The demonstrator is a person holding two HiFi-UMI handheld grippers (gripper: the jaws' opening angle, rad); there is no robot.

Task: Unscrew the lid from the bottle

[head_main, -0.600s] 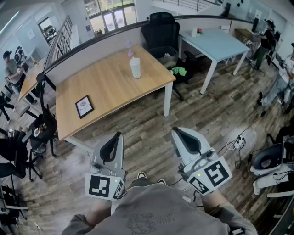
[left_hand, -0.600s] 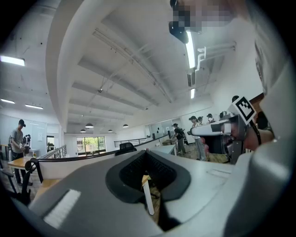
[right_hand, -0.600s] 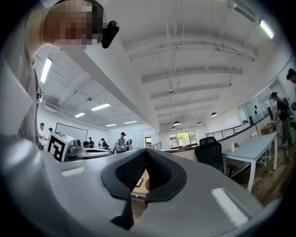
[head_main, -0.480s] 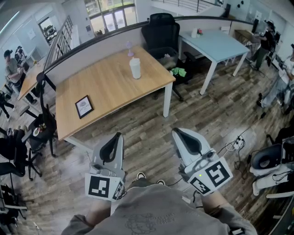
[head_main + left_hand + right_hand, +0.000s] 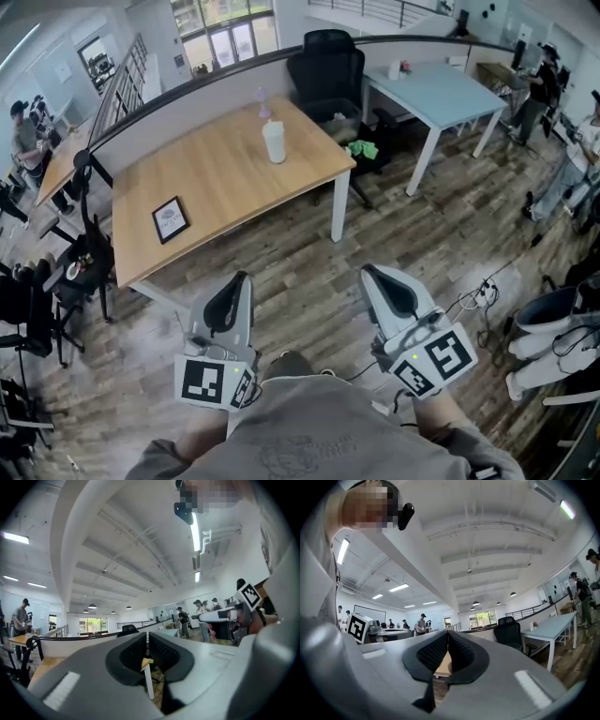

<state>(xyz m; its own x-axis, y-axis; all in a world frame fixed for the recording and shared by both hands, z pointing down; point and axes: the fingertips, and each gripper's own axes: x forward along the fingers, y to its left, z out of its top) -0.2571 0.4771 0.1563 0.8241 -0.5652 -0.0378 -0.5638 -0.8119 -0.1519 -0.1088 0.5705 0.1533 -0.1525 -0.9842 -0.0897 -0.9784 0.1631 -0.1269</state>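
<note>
- A person stands on a dark wood-plank floor [image 5: 309,272] in an open office, holding a grey two-jaw gripper in each hand at waist level.
- The left gripper [image 5: 240,277] has its black-padded jaws pressed together with nothing between them.
- The right gripper [image 5: 373,272] is likewise closed and empty, and both tools point level toward the desks.
- The white plastic bottle with its lid on [image 5: 274,141] stands upright near the far end of a light wooden table [image 5: 225,187], well apart from both grippers.
- A small black-framed picture [image 5: 170,218] lies on the same table, nearer its left edge.
- A black office chair [image 5: 326,70] and a pale blue table [image 5: 441,89] stand beyond.
</note>
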